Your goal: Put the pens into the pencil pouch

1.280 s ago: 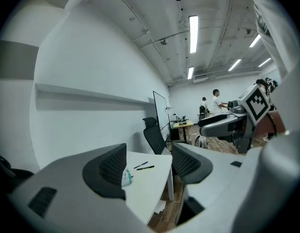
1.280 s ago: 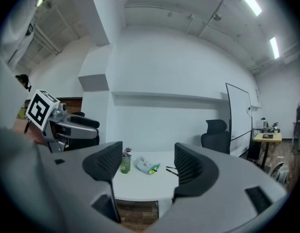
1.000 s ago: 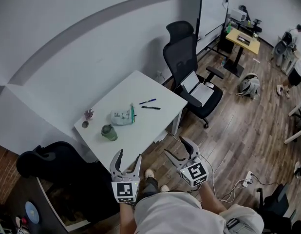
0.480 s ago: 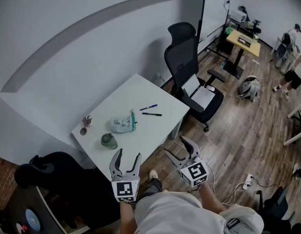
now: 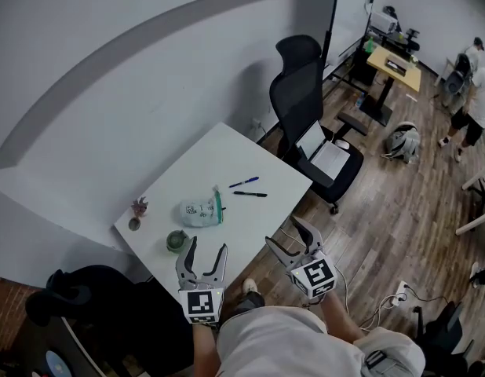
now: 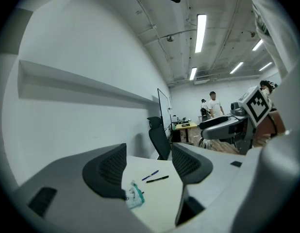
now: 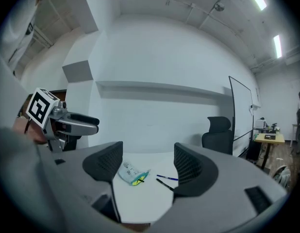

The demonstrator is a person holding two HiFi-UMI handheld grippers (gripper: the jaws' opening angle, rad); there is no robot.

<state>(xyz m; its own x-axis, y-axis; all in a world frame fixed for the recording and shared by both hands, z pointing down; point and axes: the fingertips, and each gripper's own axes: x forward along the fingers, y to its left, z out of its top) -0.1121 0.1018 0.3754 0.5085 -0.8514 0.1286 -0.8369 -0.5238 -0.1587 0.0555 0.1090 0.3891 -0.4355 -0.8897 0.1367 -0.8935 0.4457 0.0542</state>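
Note:
On the white table (image 5: 227,151) lie a blue pen (image 5: 244,182) and a black pen (image 5: 250,194), side by side near the right edge. The pale green pencil pouch (image 5: 201,210) lies to their left with a green zip edge. The same pens show as the blue pen (image 6: 150,174), the black pen (image 6: 157,179), the blue pen (image 7: 167,177) and the black pen (image 7: 164,184); the pouch shows as the pouch (image 6: 135,197) and the pouch (image 7: 132,173). My left gripper (image 5: 204,257) and right gripper (image 5: 289,236) hang open and empty, short of the table's near edge.
A green jar (image 5: 177,241) and a small potted plant (image 5: 137,208) stand at the table's left end. A black office chair (image 5: 313,124) sits at the far right corner. A dark seat (image 5: 101,297) stands left of me. People stand far off by a desk (image 5: 393,63).
The head view has shifted so the table sits lower and nearer both grippers. The grippers stay open and the pens and pouch have not moved on the table.

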